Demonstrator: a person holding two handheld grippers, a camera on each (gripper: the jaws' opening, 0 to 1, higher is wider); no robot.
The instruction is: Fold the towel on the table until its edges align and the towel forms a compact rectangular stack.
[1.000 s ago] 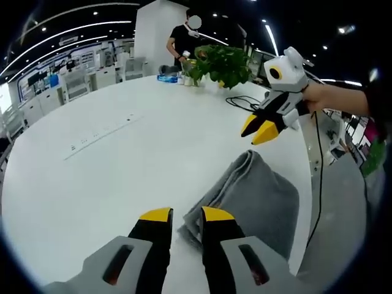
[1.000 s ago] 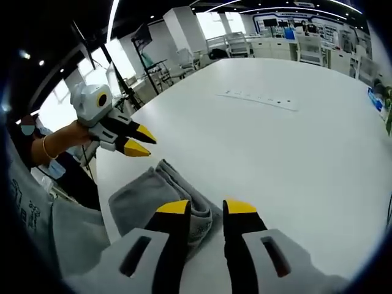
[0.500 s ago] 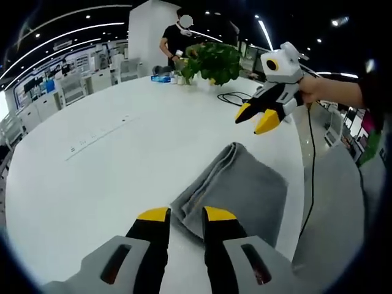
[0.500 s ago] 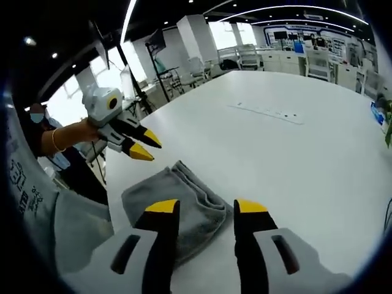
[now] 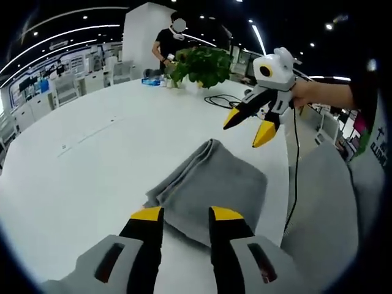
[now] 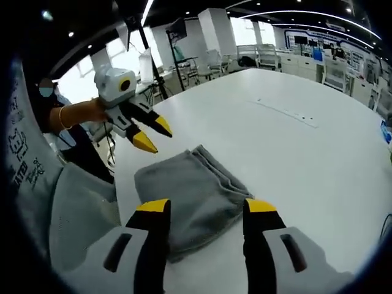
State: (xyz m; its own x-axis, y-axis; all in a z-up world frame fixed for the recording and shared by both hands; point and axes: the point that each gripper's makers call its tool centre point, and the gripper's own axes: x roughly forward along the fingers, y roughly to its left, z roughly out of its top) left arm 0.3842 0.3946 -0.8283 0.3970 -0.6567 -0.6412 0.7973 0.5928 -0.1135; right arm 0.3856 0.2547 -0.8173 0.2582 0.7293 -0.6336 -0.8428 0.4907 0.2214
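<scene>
A grey towel [image 5: 205,187] lies folded into a thick rectangle near the edge of the white table [image 5: 79,159]. Its layered fold edges show along one side [image 6: 220,171]. My left gripper [image 5: 185,215] hovers above the towel's near end, jaws open and holding nothing. From the right gripper view it appears held in a hand at the left, over the towel's far corner [image 6: 153,135]. My right gripper [image 6: 205,208] is raised over the towel, jaws wide open and bare. The left gripper view shows it in the air beyond the towel [image 5: 248,125].
A potted plant [image 5: 199,64] and small items stand at the table's far end, with a person [image 5: 165,43] behind them. A black cable [image 5: 223,101] runs along the table near the plant. A flush socket strip [image 6: 288,113] sits mid-table. The person's grey clothing lies beside the table edge.
Both grippers have lifted and pulled back from the towel. The right gripper's jaws have spread wider. The towel stays folded on the table.
</scene>
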